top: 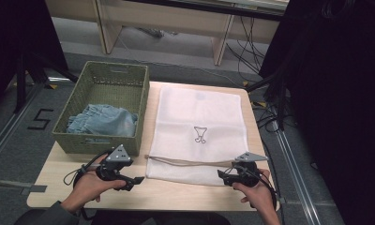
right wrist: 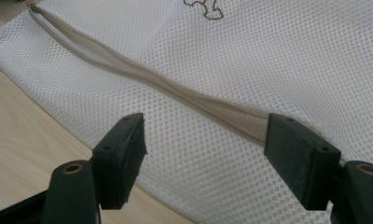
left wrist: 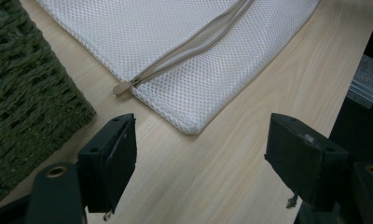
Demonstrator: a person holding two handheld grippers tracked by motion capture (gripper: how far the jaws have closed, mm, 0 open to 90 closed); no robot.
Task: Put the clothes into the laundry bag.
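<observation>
Mesh bag (top: 197, 133): white, flat on the table (top: 59, 180), just right of the basket. Its near edge runs between your two grippers. A small dark outline drawing (top: 200, 134) sits near its middle.
Zipper (top: 190, 162): beige, running along the bag's near edge. In the right gripper view (right wrist: 175, 91) it crosses the mesh on a slant and bulges slightly.
Zipper pull (left wrist: 121, 87): beige tab at the bag's left end, lying on the bare wood between the bag and the basket, seen in the left gripper view.
Left gripper (top: 136, 180): in your left hand (top: 89, 185), low over the table in front of the basket, pointing toward the bag's near left corner (left wrist: 194, 126). Jaws spread wide, nothing between them but bare tabletop; they touch neither bag nor pull.
Right gripper (top: 221, 175): in your right hand (top: 256, 192), at the bag's near right corner. Jaws released and wide apart, over the mesh with the zipper running between them in its own view; the pads do not press the fabric.
Basket (top: 71, 140): green, woven, on the table's left side, its right wall close beside the bag.
Denim garment (top: 103, 119): light blue, crumpled inside the basket.
Table: pale wood, bare along the near edge under both hands.
</observation>
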